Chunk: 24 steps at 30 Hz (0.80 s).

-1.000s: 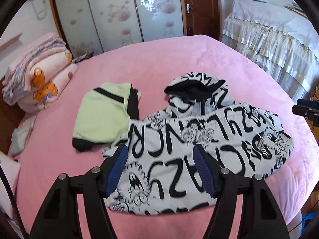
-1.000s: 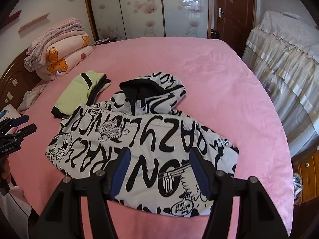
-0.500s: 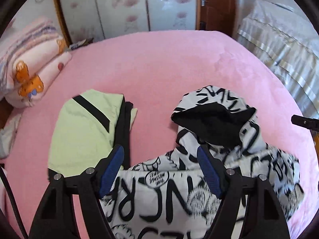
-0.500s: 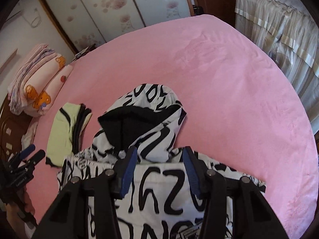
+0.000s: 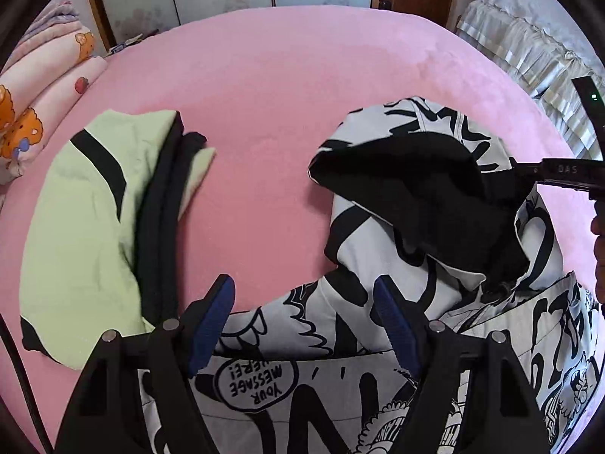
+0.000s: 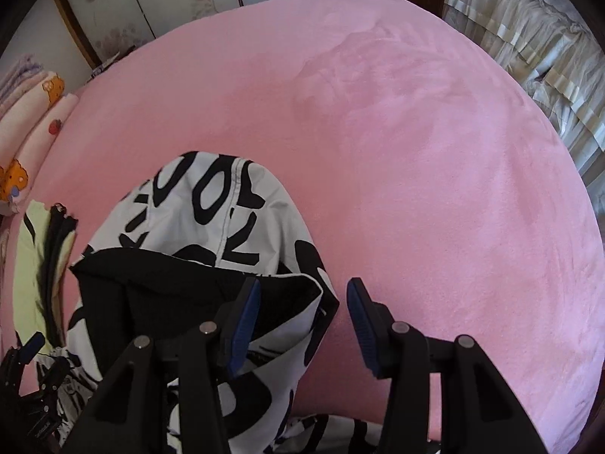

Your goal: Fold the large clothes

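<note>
Reaching for the hood, I have both claws over the printed hoodie (image 5: pixel 446 302) lying on the pink bed (image 5: pixel 302 75). My left claw (image 5: pixel 304 325) has just widened and holds nothing, poised above the shoulder at six o'clock. My right claw (image 6: pixel 302 325) has been narrowing, unclamped, straddling the hood's (image 6: pixel 211 219) right edge at six o'clock. I judge each must pinch fabric next, then carry the hood down over the body. A folded green garment (image 5: pixel 87 227) lies at nine o'clock.
</note>
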Each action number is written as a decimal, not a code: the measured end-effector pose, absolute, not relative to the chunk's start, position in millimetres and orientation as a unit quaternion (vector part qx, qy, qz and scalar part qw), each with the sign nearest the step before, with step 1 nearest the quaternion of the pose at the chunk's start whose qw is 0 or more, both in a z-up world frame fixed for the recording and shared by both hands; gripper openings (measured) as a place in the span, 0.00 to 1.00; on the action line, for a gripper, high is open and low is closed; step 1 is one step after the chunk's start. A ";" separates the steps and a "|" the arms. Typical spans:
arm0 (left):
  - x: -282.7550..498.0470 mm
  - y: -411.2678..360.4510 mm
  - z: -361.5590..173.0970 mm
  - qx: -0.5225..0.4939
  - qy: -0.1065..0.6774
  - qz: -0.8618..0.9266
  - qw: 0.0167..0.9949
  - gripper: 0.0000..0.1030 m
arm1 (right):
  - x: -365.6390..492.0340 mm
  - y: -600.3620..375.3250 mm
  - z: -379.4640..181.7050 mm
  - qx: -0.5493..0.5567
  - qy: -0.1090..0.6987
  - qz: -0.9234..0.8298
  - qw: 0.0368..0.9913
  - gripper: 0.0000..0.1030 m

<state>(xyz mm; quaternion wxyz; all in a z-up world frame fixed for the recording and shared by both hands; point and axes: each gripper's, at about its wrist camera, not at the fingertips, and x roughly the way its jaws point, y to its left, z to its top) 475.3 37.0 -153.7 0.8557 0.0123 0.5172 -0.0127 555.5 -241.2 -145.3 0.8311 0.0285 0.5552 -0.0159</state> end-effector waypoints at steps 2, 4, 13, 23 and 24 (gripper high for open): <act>475.8 38.4 -157.7 0.007 0.520 -0.014 0.854 0.72 | 555.1 -230.6 -152.3 -0.006 0.557 -0.005 0.831 0.08; 476.1 39.3 -159.7 0.004 0.520 -0.014 0.854 0.72 | 548.2 -218.4 -150.2 -0.053 0.542 0.001 0.839 0.03; 466.3 48.7 -164.9 -0.028 0.514 -0.018 0.857 0.72 | 446.7 -200.0 -96.6 -0.187 0.361 0.082 0.910 0.03; 460.7 52.6 -166.9 -0.035 0.515 -0.029 0.856 0.72 | 480.5 -253.9 -101.3 0.018 0.480 0.113 0.870 0.57; 461.7 52.7 -166.1 -0.034 0.514 -0.030 0.857 0.72 | 486.8 -260.4 -96.0 0.053 0.472 0.105 0.874 0.67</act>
